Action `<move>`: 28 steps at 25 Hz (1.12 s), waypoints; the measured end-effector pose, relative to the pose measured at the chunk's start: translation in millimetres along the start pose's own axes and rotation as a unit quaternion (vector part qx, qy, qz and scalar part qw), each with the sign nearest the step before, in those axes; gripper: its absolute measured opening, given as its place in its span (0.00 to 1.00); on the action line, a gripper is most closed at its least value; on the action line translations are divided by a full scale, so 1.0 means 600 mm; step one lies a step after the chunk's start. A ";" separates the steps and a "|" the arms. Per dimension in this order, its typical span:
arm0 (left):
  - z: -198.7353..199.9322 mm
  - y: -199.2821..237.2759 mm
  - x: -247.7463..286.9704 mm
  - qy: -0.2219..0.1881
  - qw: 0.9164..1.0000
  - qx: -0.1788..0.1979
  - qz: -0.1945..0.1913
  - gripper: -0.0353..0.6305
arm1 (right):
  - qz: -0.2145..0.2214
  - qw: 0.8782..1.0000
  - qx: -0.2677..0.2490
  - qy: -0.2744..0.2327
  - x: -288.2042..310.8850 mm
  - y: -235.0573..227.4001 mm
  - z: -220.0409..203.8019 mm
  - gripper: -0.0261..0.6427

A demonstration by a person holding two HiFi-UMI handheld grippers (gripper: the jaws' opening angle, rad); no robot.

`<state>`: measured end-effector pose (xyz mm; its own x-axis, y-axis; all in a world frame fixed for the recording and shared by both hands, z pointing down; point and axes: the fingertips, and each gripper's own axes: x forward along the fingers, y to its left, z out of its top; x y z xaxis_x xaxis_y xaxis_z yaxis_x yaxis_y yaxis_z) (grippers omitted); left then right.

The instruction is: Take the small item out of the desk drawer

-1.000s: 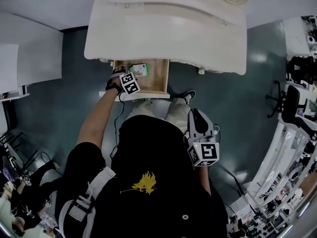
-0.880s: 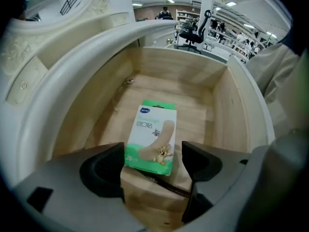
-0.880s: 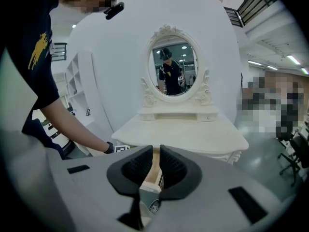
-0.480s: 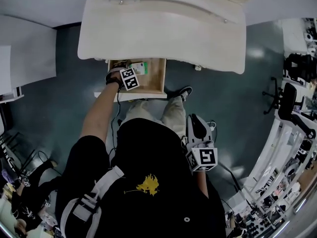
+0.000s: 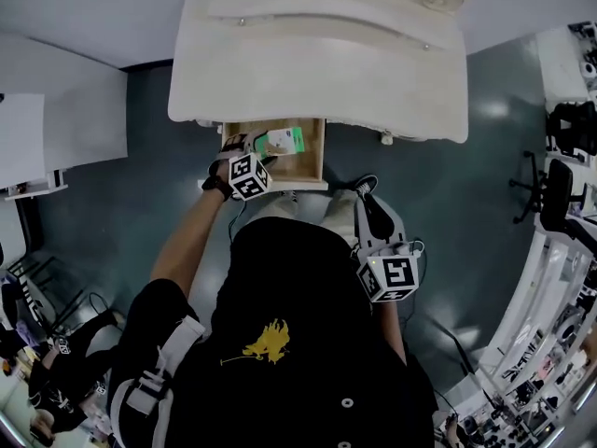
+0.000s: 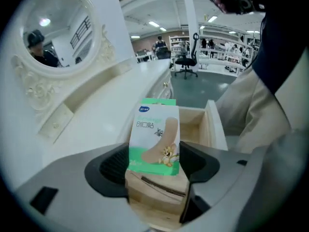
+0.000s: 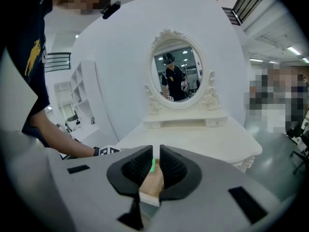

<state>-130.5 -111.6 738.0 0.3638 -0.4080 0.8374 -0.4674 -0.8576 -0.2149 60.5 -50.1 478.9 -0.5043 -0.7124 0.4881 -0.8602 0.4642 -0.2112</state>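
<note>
A small green-and-white plaster box [image 6: 155, 139] stands upright between the pads of my left gripper [image 6: 154, 164], which is shut on it; the jaws have just been closing on the box. The box hangs above the open wooden drawer [image 6: 205, 127]. In the head view the box [image 5: 284, 141] sits over the drawer [image 5: 312, 161] with the left gripper [image 5: 268, 149] at its near side. My right gripper [image 5: 377, 215] is held low by the person's right leg. In its own view the right gripper [image 7: 155, 170] is shut with nothing between the pads.
The white dressing table [image 5: 317, 63] with an oval mirror [image 7: 176, 71] stands over the drawer. The person's legs are close to the drawer front. An office chair [image 5: 546, 189] and cluttered shelves line the right side. Grey floor [image 5: 149, 157] lies to the left.
The left gripper has risen from inside the drawer with the plaster box between its jaws. The right gripper has stayed by the leg.
</note>
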 end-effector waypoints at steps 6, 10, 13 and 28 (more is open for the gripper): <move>0.159 0.063 -0.165 -0.160 0.977 -0.120 0.074 0.55 | 0.008 0.999 0.001 -0.050 0.024 -0.025 0.043 0.13; 0.253 0.091 -0.301 -0.257 0.949 -0.162 0.088 0.55 | -0.007 0.996 -0.012 -0.083 0.034 -0.023 0.086 0.11; 0.321 0.102 -0.382 -0.321 0.926 -0.175 0.096 0.55 | -0.019 0.995 -0.031 -0.095 0.033 -0.030 0.115 0.06; 0.455 0.053 -0.443 -0.455 0.840 -0.297 0.001 0.55 | -0.093 0.980 -0.061 -0.166 -0.073 -0.113 0.172 0.06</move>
<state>-22.0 -115.8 371.8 0.7011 -0.7114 0.0493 -0.6898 -0.6590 0.2998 132.8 -104.6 384.4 -0.3541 -0.9131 0.2021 -0.9343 0.3551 -0.0324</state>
